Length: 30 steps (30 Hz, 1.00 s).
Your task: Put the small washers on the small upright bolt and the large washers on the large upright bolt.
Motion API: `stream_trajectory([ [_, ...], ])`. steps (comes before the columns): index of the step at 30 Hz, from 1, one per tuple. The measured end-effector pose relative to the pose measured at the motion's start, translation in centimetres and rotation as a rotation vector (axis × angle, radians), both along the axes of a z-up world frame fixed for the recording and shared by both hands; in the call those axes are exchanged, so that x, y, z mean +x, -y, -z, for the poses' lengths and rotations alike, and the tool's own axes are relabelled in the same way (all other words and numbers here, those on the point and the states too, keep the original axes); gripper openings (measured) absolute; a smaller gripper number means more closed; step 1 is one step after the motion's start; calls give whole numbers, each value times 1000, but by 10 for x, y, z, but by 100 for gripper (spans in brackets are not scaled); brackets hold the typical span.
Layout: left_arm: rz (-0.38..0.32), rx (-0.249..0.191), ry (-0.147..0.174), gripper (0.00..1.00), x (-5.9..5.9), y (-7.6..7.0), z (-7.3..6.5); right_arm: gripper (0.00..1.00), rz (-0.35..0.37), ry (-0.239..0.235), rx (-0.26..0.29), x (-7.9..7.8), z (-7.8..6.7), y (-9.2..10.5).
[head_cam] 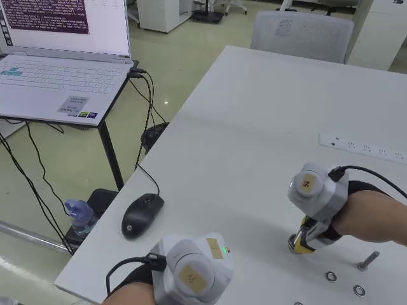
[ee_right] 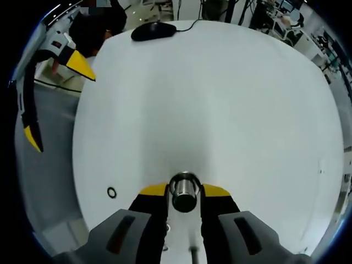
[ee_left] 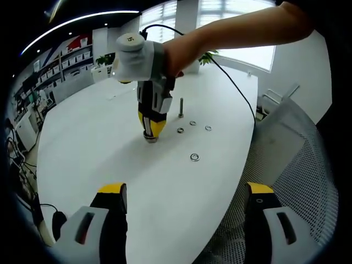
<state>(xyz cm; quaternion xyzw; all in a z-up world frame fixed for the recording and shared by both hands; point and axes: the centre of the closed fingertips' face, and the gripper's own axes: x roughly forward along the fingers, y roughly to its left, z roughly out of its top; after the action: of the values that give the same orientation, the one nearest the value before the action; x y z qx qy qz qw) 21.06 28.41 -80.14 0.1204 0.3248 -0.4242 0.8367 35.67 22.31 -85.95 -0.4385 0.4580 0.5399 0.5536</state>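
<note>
R claw [ee_right: 185, 190] clamped on shiny round metal bolt [ee_right: 184, 197]; L claw [ee_left: 185, 190] apart over smooth white table [ee_left: 93, 146].

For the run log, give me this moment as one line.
right hand-held gripper: shut on large bolt | left hand-held gripper: open, empty | small bolt: upright | washers: loose on table
</note>
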Motion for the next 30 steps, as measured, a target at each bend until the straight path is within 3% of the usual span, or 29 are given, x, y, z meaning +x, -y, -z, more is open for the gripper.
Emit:
stream_trajectory([
  [22, 11, 16, -12, 84, -4, 4, 3, 24, -39, 13, 3, -3, 2, -1],
  [26, 5, 19, -11, 84, -6, 4, 2, 33, -45, 20, 30, -4, 0, -4],
  [30, -3, 20, -9, 84, -7, 4, 1, 34, -41, 14, 43, -4, -4, -3],
])
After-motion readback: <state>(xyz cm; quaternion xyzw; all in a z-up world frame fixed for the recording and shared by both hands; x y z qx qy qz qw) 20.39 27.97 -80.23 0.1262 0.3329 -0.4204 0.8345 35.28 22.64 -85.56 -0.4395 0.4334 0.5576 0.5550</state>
